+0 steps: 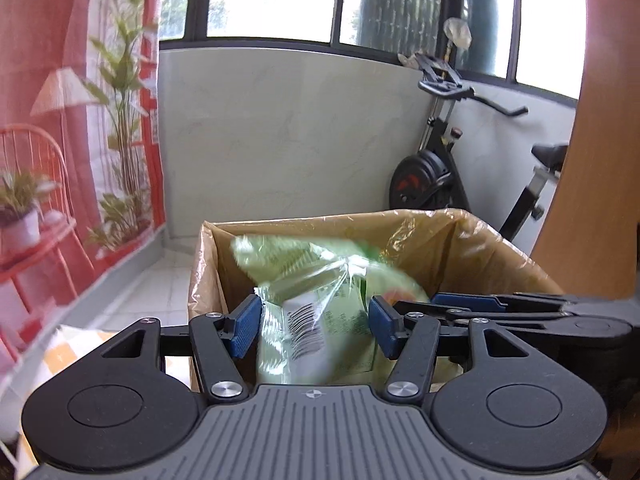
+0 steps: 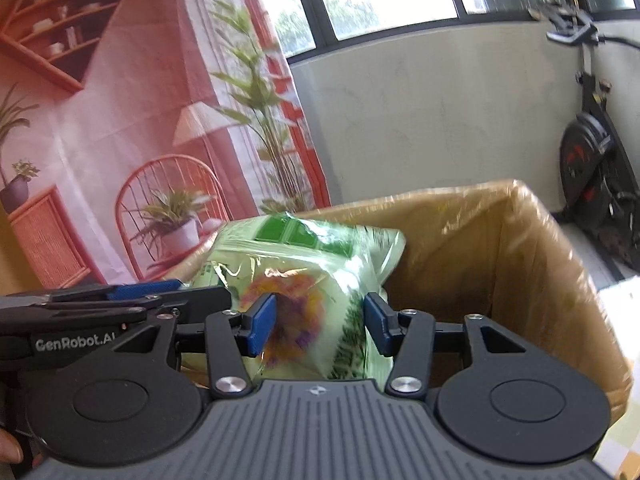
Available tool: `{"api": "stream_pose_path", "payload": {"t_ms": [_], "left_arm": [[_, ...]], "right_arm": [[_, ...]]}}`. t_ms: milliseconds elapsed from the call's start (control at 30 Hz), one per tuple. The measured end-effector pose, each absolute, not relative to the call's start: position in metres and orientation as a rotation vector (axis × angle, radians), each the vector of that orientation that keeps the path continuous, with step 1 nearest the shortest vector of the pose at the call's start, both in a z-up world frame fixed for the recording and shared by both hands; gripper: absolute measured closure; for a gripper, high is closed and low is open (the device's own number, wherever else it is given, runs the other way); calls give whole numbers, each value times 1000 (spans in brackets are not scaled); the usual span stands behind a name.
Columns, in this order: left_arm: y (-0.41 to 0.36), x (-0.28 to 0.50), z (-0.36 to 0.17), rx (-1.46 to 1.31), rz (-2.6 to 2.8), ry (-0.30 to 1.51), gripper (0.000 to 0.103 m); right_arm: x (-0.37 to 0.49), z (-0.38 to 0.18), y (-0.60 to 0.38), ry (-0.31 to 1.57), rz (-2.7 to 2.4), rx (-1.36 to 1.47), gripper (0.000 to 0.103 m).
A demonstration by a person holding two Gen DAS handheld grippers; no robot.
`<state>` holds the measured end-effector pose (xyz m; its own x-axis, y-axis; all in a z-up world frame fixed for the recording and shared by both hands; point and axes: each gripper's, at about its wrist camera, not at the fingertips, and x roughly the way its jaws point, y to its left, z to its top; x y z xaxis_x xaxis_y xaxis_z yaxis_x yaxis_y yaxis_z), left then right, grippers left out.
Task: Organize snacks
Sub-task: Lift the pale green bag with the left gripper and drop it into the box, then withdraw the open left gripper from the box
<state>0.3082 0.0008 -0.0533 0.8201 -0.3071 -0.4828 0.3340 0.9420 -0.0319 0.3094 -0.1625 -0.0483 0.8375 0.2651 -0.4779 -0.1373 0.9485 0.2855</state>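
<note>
A large pale-green snack bag [image 1: 320, 280] in clear wrap hangs over the open top of a brown cardboard box [image 1: 452, 248]. My left gripper [image 1: 314, 328] is shut on the bag's barcode end, blue pads against both sides. My right gripper [image 2: 320, 322] is shut on the other end of the same snack bag [image 2: 304, 264], where an orange and purple picture shows. The box [image 2: 500, 264] is lined with shiny tape along its rim. Each gripper appears from the side in the other's view: the right gripper [image 1: 480, 304] and the left gripper [image 2: 140, 292]. The box's bottom is hidden by the bag.
A black exercise bike [image 1: 436, 168] stands behind the box by the pale wall under the windows. A pink printed backdrop [image 2: 120, 120] hangs on the left. A wooden panel [image 1: 592, 160] rises on the right. A yellow-checked cloth [image 1: 68, 344] lies low left.
</note>
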Motion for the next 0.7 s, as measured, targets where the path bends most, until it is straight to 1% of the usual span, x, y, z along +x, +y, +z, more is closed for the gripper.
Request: {"api": "stream_pose_path", "payload": {"t_ms": [33, 67, 233, 400, 700], "left_arm": [[0, 309, -52, 68, -344, 500, 44], [0, 308, -50, 79, -347, 494, 44], [2, 305, -48, 110, -336, 491, 42], [7, 293, -43, 70, -322, 489, 42], [23, 264, -12, 76, -255, 435, 42]], "right_arm": [[311, -50, -162, 553, 212, 247, 56], [313, -51, -162, 561, 216, 249, 57], [307, -50, -165, 565, 218, 253, 57], [292, -41, -163, 547, 206, 206, 57], [257, -23, -164, 521, 169, 174, 57]]}}
